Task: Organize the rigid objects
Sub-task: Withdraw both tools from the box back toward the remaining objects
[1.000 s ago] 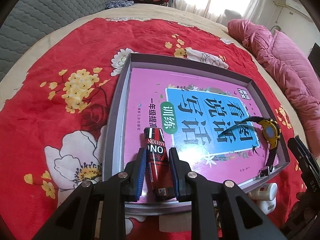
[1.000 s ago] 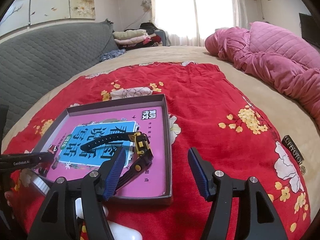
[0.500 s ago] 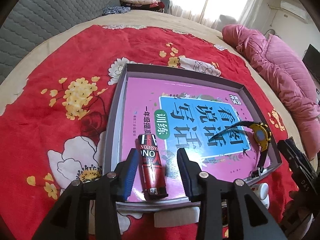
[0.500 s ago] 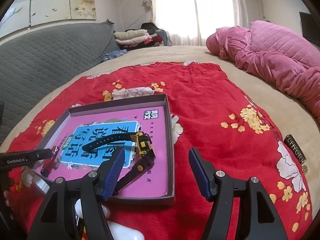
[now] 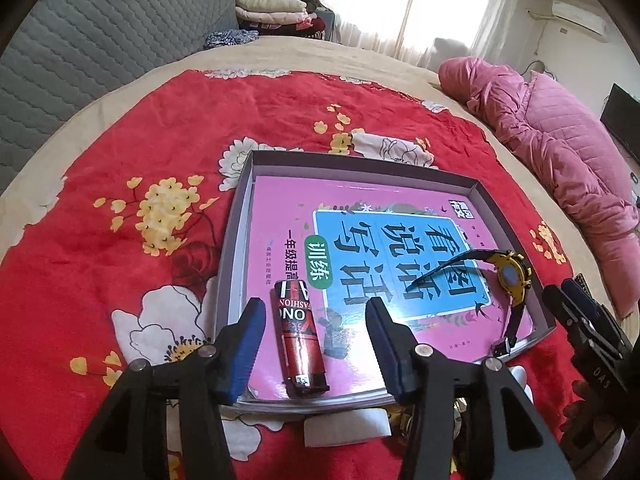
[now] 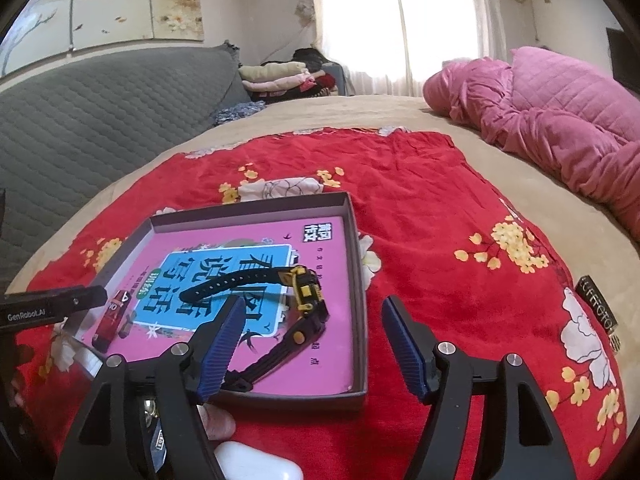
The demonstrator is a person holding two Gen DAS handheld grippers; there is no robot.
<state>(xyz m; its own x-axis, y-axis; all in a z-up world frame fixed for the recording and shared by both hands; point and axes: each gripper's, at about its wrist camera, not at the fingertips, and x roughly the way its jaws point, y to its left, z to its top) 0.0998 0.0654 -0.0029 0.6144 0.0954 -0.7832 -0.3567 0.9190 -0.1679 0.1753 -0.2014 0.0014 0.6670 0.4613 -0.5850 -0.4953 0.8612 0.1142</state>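
Left gripper [image 5: 316, 344]: jaws opening, pads clear of the lighter between them
Tray [image 5: 508, 224]: holds pink book [image 5: 280, 216], with watch [image 5: 510, 280] at right
Lighter [image 5: 298, 340]: red, near-left on the book
Change: a second ago it was pinched; now released, so placed
Right gripper [image 6: 312, 344]: opening wider, empty

Bed under a red floral cloth

A beige bed [image 6: 400, 116] carries a red flowered cloth [image 5: 120, 208]; a shallow grey box [image 5: 230, 248] sits directly on the cloth, a bundled pink quilt [image 6: 560, 120] lies far right, and folded clothes [image 6: 280, 76] are piled at the far edge.
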